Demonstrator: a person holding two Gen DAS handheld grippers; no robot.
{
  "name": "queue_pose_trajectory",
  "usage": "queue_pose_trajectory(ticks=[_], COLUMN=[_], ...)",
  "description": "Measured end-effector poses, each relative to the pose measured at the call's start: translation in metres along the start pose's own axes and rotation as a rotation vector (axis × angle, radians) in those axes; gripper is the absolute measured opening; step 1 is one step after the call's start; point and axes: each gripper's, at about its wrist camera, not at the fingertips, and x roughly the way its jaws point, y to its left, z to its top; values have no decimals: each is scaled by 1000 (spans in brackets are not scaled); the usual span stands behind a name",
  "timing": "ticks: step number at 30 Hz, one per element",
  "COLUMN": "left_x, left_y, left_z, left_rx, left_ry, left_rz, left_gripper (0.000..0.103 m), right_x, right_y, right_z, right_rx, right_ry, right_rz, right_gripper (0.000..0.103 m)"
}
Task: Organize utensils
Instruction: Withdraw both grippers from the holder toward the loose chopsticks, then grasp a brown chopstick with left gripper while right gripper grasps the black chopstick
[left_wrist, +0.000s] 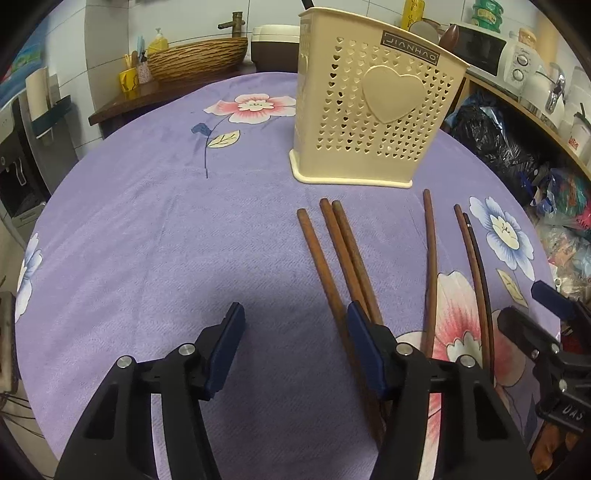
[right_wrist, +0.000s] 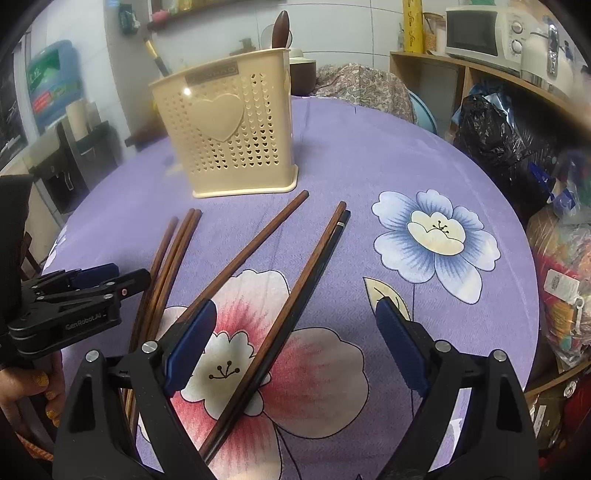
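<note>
So the cream utensil holder (left_wrist: 373, 122) sits upright at the top middle of the frame on the purple floral surface (left_wrist: 147, 240), with something dark poking out, maybe a spoon handle. Six brown chopsticks (right_wrist: 236, 254) lie loose in front of it. The left gripper (left_wrist: 295, 350) is spread wide at the bottom, holding nothing. The right gripper (right_wrist: 295, 343) is also apart, straddling the rightmost pair.
</note>
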Motion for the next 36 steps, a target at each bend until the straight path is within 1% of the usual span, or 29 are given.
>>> queue_pose_trajectory(ticks=[2,4,7,10,12,13,14,15,17,18,20,23,27,30,32,36], left_x=[2,5,9,14,17,19,20,20,21,20,20,19,19,20,20,20], left_y=[-1,-4,-8,-13,-16,-16,-16,-15,-12,-11,-9,-8,-7,-7,-8,-7], left_z=[4,6,11,15,19,21,24,25,28,27,27,26,27,27,27,27], left_rx=[-5,8,27,54,73,79,83,83,82,80,84,79,80,80,82,81], left_ry=[3,4,8,13,15,15,15,15,18,19,16,13,14,13,13,13], left_rz=[0,18,35,68,85,89,89,89,88,88,86,77,75,76,76,71], left_gripper=[53,50,48,47,44,41,35,33,24,23,19,19,19,19,18,19], right_x=[0,-1,-3,-4,-3,-3,-3,-2,-1,0,5,15,27,35,37,36], right_y=[-1,0,2,3,3,1,-1,-4,-15,-20,-28,-33,-27,-23,-24,-35], right_z=[0,0,1,2,2,2,2,3,5,6,9,12,14,13,14,16], right_rx=[2,2,-3,-10,-12,-12,-12,-8,14,26,45,55,37,36,45,55], right_ry=[0,-1,-7,-7,-6,-8,-9,-10,-7,-4,10,48,84,111,116,131], right_rz=[0,5,9,6,-1,-13,-23,-38,-62,-71,-88,-98,-120,-117,-121,-161], right_gripper=[87,87,87,87,87,87,87,87,87,86,80,78,78,78,78,78])
